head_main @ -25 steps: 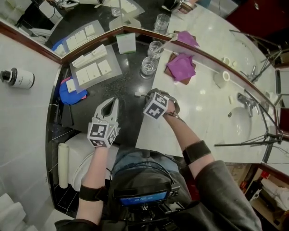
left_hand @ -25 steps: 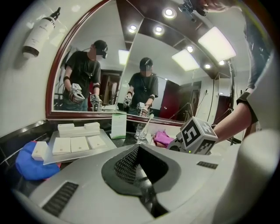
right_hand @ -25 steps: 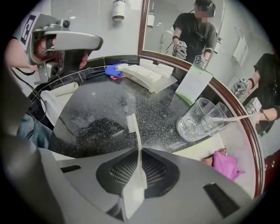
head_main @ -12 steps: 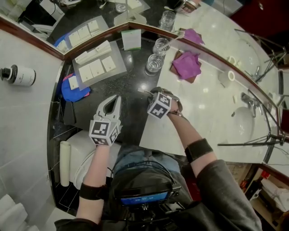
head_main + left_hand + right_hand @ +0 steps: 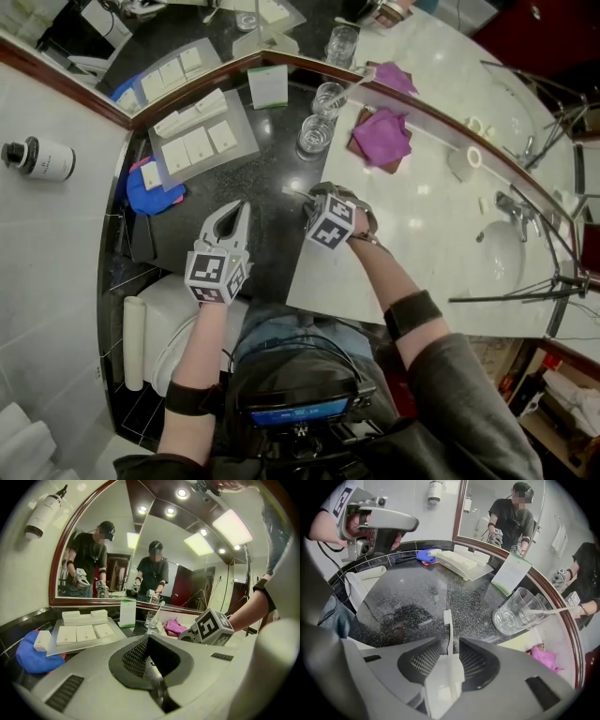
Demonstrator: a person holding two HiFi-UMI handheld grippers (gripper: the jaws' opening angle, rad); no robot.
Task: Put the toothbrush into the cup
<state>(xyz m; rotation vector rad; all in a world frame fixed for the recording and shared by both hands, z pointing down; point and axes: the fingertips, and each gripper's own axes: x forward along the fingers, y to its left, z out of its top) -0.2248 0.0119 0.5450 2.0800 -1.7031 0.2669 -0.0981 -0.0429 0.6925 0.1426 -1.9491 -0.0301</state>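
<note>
Not done yet: the slim white plastic toothbrush (image 5: 447, 618) isn't in a cup. It sits between the jaws of your right gripper (image 5: 450, 640), low over the black speckled counter (image 5: 408, 592). Those jaws have just been opening and stand wide, pads off the brush on both sides. Your left gripper (image 5: 148, 636) is closed w/ nothing in it. Still to do: grip, lift, drop it into the clear glass cup (image 5: 513, 612) nearby. The brush's long axis runs straight out from the jaws, head end prob. farthest.
</note>
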